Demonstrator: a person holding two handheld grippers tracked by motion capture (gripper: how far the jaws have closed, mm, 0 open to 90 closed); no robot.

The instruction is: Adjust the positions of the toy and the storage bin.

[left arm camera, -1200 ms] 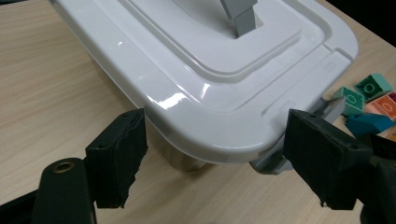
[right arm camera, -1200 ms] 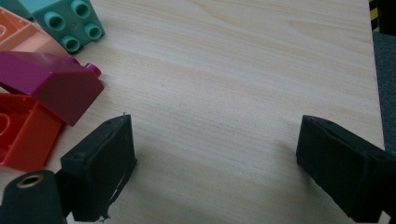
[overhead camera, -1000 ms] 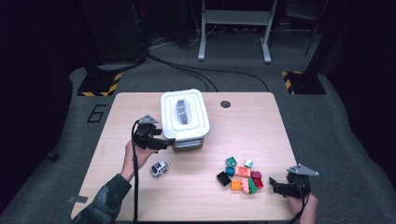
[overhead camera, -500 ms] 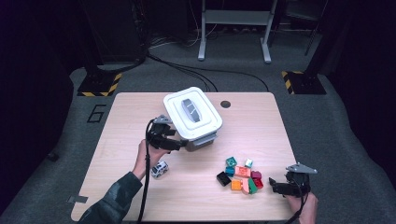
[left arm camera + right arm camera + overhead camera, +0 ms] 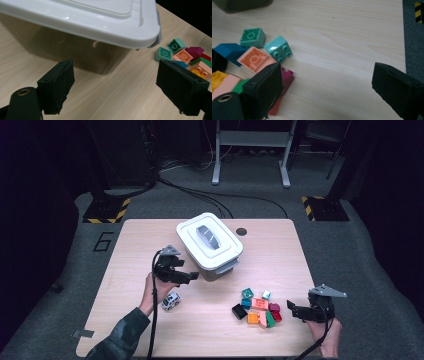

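Observation:
A translucent box with a white lid (image 5: pixel 210 241) stands turned at an angle near the middle of the table. My left gripper (image 5: pixel 189 277) hovers just off its near left corner. Its jaws have just been opening and nothing is between them. In the left gripper view the box (image 5: pixel 75 27) sits ahead of the left gripper (image 5: pixel 120 92). A pile of coloured bricks (image 5: pixel 257 307) lies at the front right. My right gripper (image 5: pixel 294 310) is open beside it. Its view shows the right gripper (image 5: pixel 329 92) over bare wood, with a mint brick (image 5: pixel 278 48) and a magenta brick (image 5: pixel 287 78) close by.
A small white toy car (image 5: pixel 171 301) lies on the table (image 5: pixel 125 250) under my left hand. A dark round hole (image 5: pixel 241 231) marks the tabletop behind the box. Cables and a metal stand (image 5: pixel 250 150) are on the floor beyond the far edge.
The box has turned and slid a little to the right. My left gripper followed it to the right, then drew back slightly. The right gripper has lifted a little.

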